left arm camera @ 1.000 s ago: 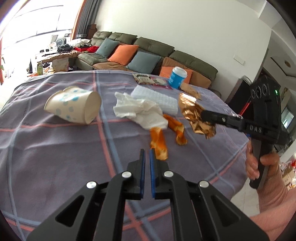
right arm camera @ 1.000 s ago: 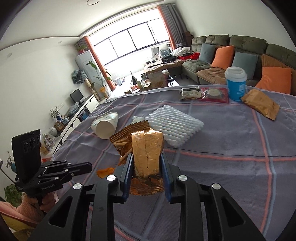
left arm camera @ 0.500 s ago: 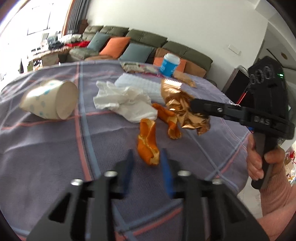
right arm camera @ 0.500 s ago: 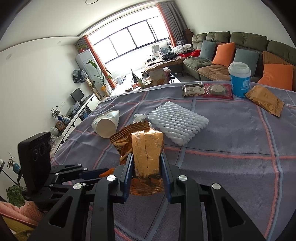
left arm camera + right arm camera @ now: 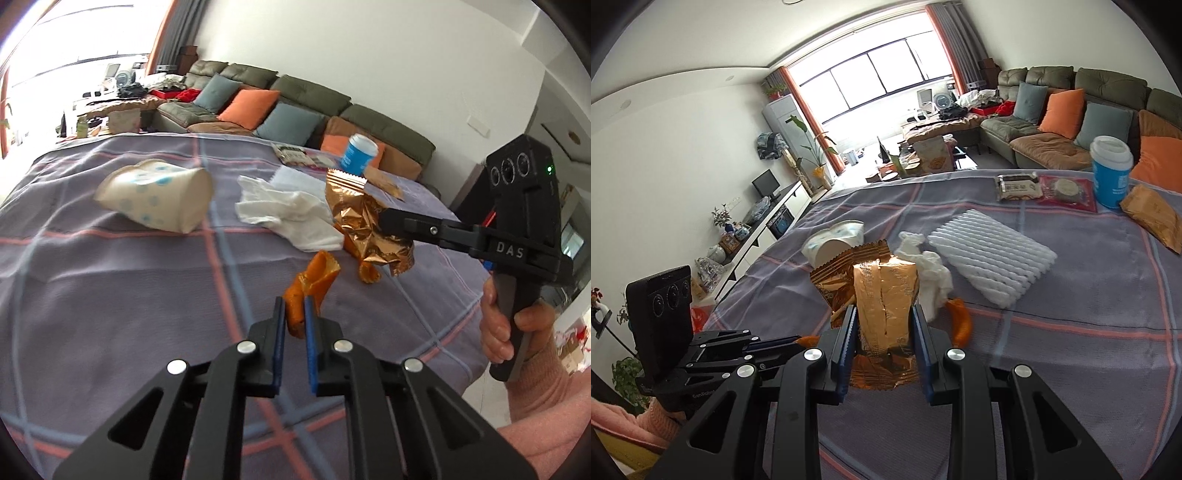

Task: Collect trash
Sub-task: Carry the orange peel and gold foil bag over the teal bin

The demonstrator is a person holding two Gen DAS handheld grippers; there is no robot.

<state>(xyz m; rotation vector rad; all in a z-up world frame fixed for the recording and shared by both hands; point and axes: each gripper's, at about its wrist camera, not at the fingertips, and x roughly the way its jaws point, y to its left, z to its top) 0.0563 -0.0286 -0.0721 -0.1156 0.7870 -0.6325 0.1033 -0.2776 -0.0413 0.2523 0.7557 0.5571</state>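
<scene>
My left gripper (image 5: 293, 308) is shut on an orange peel (image 5: 309, 288) and holds it just above the purple checked tablecloth (image 5: 110, 295). My right gripper (image 5: 884, 314) is shut on a crumpled gold foil wrapper (image 5: 884, 299), held above the table; it also shows in the left wrist view (image 5: 364, 229). A second orange peel (image 5: 960, 323) lies on the cloth beside a crumpled white tissue (image 5: 288, 212). A tipped paper cup with blue dots (image 5: 155, 199) lies at the left.
A white foam sheet (image 5: 991, 262) lies mid-table. At the far side are a blue cup with a white lid (image 5: 1112, 171), snack packets (image 5: 1049, 188) and a brown packet (image 5: 1154, 216). A sofa (image 5: 295, 110) stands behind the table.
My left gripper opened, moved forward around the near orange peel, closed on it and lifted it. My right gripper kept its hold on the foil wrapper and barely moved.
</scene>
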